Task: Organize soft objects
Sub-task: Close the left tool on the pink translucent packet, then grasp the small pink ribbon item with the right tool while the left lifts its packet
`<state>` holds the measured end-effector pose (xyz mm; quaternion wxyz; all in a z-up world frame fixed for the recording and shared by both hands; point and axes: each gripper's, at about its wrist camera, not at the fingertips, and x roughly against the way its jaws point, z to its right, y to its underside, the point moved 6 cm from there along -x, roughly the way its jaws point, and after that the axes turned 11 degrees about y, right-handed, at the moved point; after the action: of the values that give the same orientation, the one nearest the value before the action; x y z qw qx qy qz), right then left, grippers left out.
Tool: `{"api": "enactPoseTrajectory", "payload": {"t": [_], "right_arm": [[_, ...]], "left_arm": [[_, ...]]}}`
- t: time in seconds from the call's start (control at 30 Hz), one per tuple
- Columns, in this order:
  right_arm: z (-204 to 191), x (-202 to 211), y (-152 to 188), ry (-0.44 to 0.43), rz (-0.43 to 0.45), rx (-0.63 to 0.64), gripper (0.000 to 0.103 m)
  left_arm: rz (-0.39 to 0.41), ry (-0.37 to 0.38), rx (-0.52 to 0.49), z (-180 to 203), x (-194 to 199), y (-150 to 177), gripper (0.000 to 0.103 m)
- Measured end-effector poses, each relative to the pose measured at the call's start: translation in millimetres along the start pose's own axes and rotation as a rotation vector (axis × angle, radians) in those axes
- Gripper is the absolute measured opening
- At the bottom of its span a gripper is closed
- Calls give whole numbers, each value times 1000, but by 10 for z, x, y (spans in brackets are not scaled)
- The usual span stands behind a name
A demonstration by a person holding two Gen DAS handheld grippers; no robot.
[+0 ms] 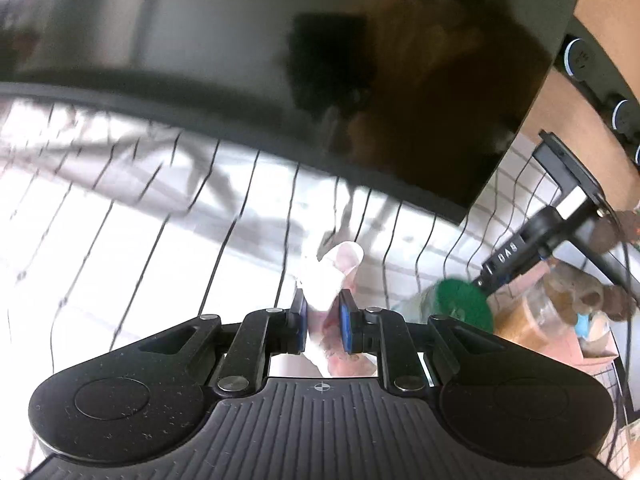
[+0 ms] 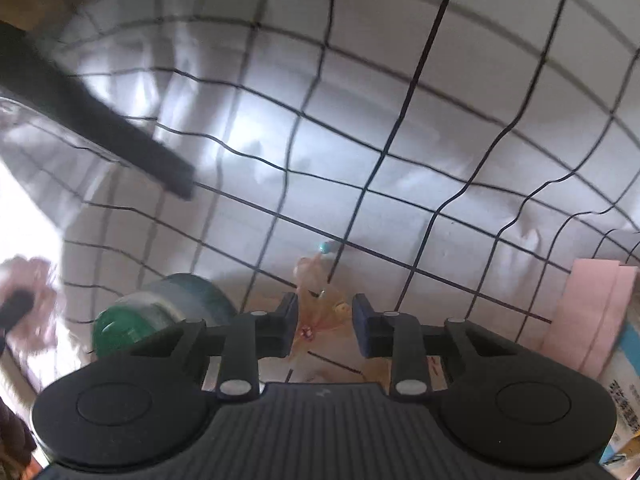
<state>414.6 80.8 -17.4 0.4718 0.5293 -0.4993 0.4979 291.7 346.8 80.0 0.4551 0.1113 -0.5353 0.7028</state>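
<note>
- We see a small white-and-pink soft object (image 1: 334, 280), blurred by motion, clamped between the blue pads of our left gripper (image 1: 324, 320); the jaws stand nearly together and press on it from both sides, and it sticks up past the fingertips.
- What kind of object it is we cannot tell through the blur.
- Below it lies a white cloth with a thin black grid pattern (image 1: 160, 240), creased and spread over the surface.
- A large dark monitor screen (image 1: 320, 60) stands over the far part of that cloth.
- To the right of the left gripper lies a clear jar with a green lid (image 1: 460, 304), with other jars and small clutter behind it.
- In the right wrist view, a crumpled peach-coloured soft object (image 2: 318, 312) lies between the fingers of our right gripper (image 2: 326, 328), its tip reaching toward a small teal bead (image 2: 323, 247).
- The right jaws stand partly apart; the object touches the left finger, and a gap shows before the right one.
- A pale pink flat block (image 2: 588, 312) sits at the right edge of that view.
</note>
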Motion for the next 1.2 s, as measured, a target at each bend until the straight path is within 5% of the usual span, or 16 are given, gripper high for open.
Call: {"api": "enactPoseTrajectory", "payload": {"t": [0.2, 0.27, 0.4, 0.9, 1.2], "right_arm": [[-111, -97, -31, 23, -29, 21, 28], [-147, -89, -2, 59, -11, 55, 11], [-151, 14, 89, 66, 31, 84, 4], [-24, 1763, 653, -70, 380, 109, 4], [322, 2286, 1101, -109, 524, 75, 4]], "left_arm": [[-15, -1, 72, -201, -27, 250, 19], [-18, -2, 81, -233, -4, 270, 19], [-30, 2, 64, -164, -8, 278, 19], [-56, -28, -103, 397, 172, -334, 19], [-59, 13, -204, 1078, 122, -587, 19]]}}
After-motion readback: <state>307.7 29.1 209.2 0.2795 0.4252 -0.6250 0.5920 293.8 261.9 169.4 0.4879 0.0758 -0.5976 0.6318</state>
